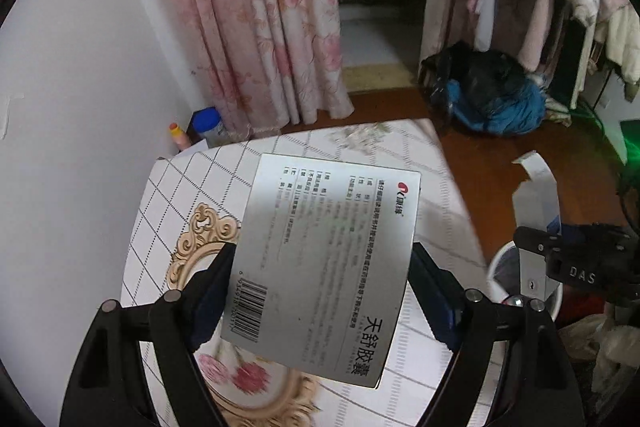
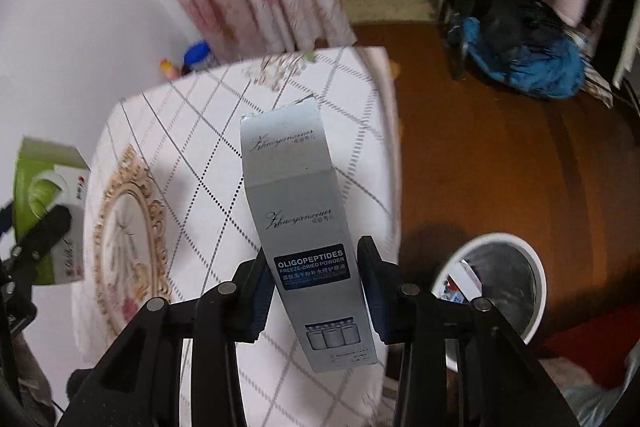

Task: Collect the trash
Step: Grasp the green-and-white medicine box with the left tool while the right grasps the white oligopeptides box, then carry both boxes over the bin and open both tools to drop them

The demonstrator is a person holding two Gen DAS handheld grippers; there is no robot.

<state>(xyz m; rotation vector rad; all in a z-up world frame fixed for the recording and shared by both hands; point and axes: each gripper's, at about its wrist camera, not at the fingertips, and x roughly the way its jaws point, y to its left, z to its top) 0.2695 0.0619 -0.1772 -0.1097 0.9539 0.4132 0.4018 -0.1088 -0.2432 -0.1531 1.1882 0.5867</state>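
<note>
Left wrist view gives you the room first: a brown wooden floor (image 1: 500, 155), a white wall (image 1: 80, 107) and pink flowered curtains (image 1: 260, 19) behind a small table (image 1: 192, 187) covered in a white checked cloth with a gilt oval motif. On the floor past the table lies a heap of black and blue fabric (image 1: 492, 99). Just beside the table's edge stands your white waste bin (image 2: 516, 267), dark-lined, with some scraps already inside.

Your left gripper (image 1: 324, 279) is clamped on a wide silver medicine box (image 1: 328, 267), barcode face towards the camera, held above the tablecloth; the pads press on its two sides. From the right wrist view the same box shows its green side at the far left.

Your right gripper (image 2: 316, 291) grips a slim silver carton (image 2: 308, 239) marked "OLIGOPEPTIDES", its top flap open, also held over the table, with the bin near to its right. In the left wrist view that carton hangs directly above the bin's rim.
</note>
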